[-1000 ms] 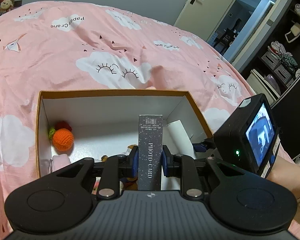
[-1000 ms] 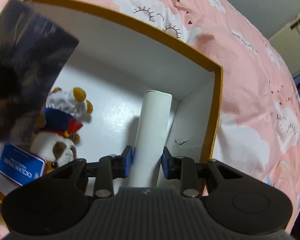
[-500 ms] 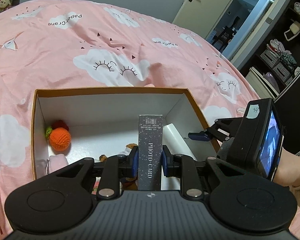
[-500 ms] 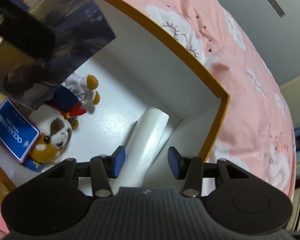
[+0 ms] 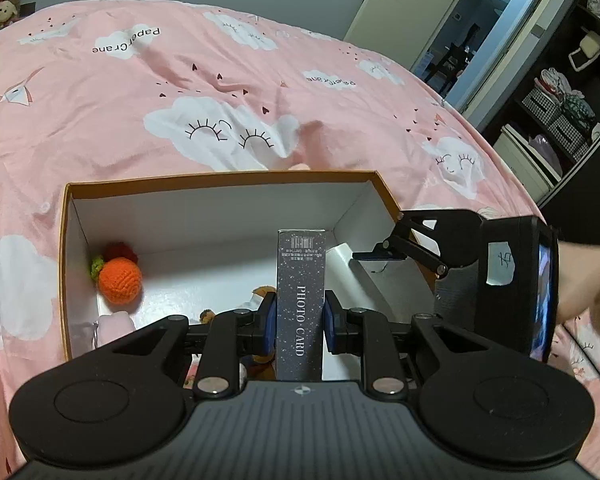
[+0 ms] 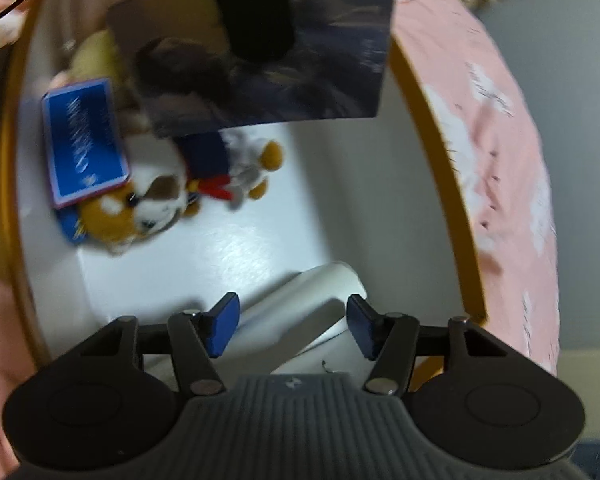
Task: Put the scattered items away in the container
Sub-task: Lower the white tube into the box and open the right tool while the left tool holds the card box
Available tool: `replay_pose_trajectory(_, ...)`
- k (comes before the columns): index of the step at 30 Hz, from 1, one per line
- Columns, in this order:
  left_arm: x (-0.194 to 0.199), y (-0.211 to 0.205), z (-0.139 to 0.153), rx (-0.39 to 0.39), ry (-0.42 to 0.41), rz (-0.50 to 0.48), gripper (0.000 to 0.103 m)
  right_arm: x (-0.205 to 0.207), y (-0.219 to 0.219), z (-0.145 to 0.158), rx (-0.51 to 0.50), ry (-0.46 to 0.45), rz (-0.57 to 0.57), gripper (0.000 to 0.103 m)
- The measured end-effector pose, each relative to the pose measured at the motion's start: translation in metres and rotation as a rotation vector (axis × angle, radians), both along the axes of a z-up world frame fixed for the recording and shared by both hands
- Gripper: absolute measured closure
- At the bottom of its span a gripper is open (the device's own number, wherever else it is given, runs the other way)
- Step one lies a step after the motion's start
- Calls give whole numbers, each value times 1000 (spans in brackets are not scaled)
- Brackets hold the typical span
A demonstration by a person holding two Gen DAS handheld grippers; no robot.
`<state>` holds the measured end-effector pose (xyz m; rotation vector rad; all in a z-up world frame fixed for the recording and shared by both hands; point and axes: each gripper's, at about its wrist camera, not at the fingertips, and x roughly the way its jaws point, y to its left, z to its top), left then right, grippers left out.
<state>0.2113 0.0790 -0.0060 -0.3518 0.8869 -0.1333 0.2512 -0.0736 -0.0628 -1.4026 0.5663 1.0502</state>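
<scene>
Left gripper (image 5: 300,322) fingers clamp the photo card box (image 5: 300,300) above the container (image 5: 220,178); stiff, light, slick-sided, best held mid-length. Right gripper (image 6: 293,326) fingers are opening, clear of the white roll (image 6: 300,300) inside

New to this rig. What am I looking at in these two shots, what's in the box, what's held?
No robot arm here: a person holds a two-finger claw in each hand, and each claw carries a fisheye camera looking along its fingers.

The left wrist view shows the left claw shut on a dark box marked PHOTO CARD, held over an open cardboard box sitting on a pink bedspread. The right claw's body and the hand holding it show at that picture's right edge.

The right wrist view shows the right claw, jaws opening, pads clear of the white roll lying between them on the box floor.

Also inside: a plush dog, a blue card and an orange knitted ball.
</scene>
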Motion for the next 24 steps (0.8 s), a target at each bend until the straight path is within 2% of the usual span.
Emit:
replay_pose_trajectory(3, 1, -1, -2, 2, 7, -2, 77, 2, 2, -1, -59, 0, 24, 45)
replay_pose_trajectory(8, 3, -2, -4, 3, 15, -6, 77, 1, 5, 4, -99, 5, 21, 48)
replay_pose_trajectory(15, 5, -9, -6, -7, 20, -34, 77, 4, 23, 6, -194, 4, -74, 49)
replay_pose_trajectory(19, 7, -12, -9, -24, 31, -43, 77, 0, 21, 13, -183, 16, -60, 51)
replay_pose_trajectory(24, 16, -18, -12, -57, 53, -40, 77, 5, 17, 38, -112, 75, -96, 51)
